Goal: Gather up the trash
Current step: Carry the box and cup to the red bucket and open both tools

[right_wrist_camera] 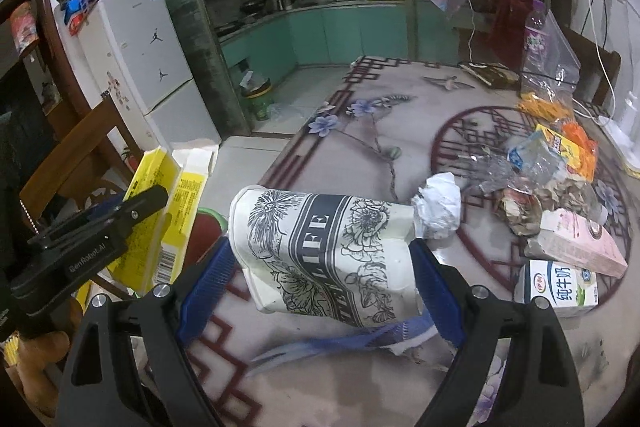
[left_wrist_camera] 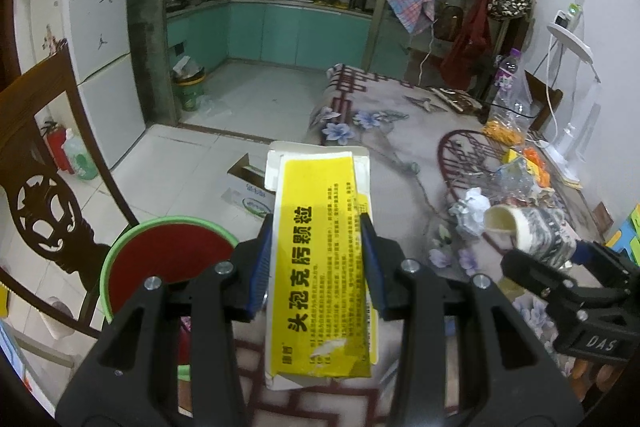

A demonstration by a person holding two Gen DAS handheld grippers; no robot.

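The left gripper has its jaws closed on a yellow medicine box, lifted above a green bin with a red liner, probably to drop it. The right gripper clamps a crushed paper cup sideways. Farther on, more trash lies on the flowered worktop: a paper ball, a milk carton. Behind is a kitchen.

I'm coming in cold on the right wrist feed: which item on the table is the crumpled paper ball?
Start at the big red circular pattern on the tablecloth. At its left edge lies the crumpled paper ball, just beyond the printed paper cup that the right gripper holds. It is plain white, wadded, unprinted, unlike the cartons and wrappers further right.
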